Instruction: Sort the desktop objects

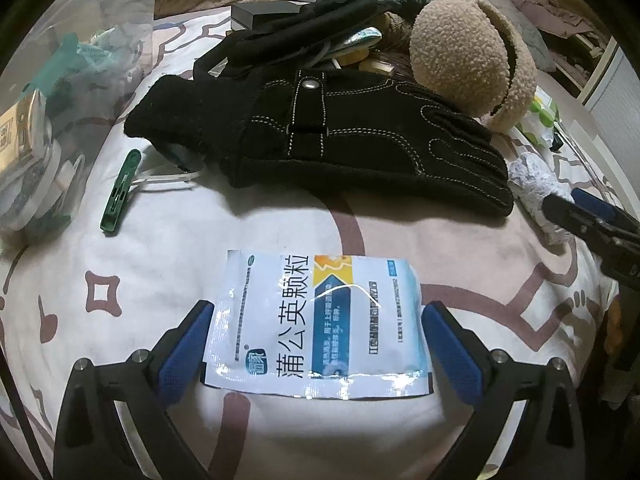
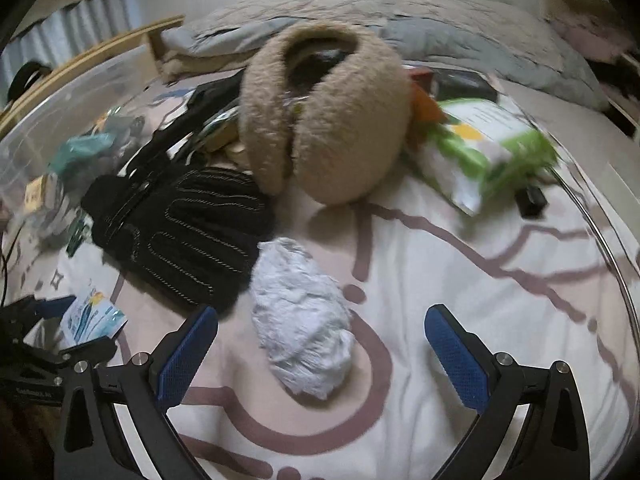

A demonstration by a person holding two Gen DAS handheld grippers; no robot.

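White foil medicine sachet [image 1: 316,322] with blue and yellow print lies flat on the patterned bedsheet [image 1: 460,264], near its front edge. Left gripper [image 1: 316,344] spread wide, one blue pad on each side of the sachet; pads [image 1: 182,352] just beside the sachet's long edges, contact not certain. In the right wrist view the same sachet [image 2: 94,316] shows small at far left with the left gripper's [image 2: 56,320] black frame around it.

Right gripper [image 2: 322,356] also spread, hovering over a crumpled white tissue wad [image 2: 302,320]; the wad sits between the fingers, closer to the left finger, not pinched. From the left wrist view the wad [image 1: 534,184] lies toward the right edge of the sheet, with the right gripper's [image 1: 572,204] tips at it.

Black suede glove [image 1: 320,136] with white stitching lies across the middle of the sheet, behind the sachet, fingers pointing toward the wad. Beige fleece earmuffs [image 1: 472,60] stand behind the glove, touching it. Green clothes peg [image 1: 120,194] lies left of the glove cuff, beside a white cable [image 1: 168,178]. Clear plastic bin [image 1: 48,92] with mixed items sits at the left edge. Green and white packet [image 2: 488,148], blurred, lies right of the earmuffs [image 2: 324,116]
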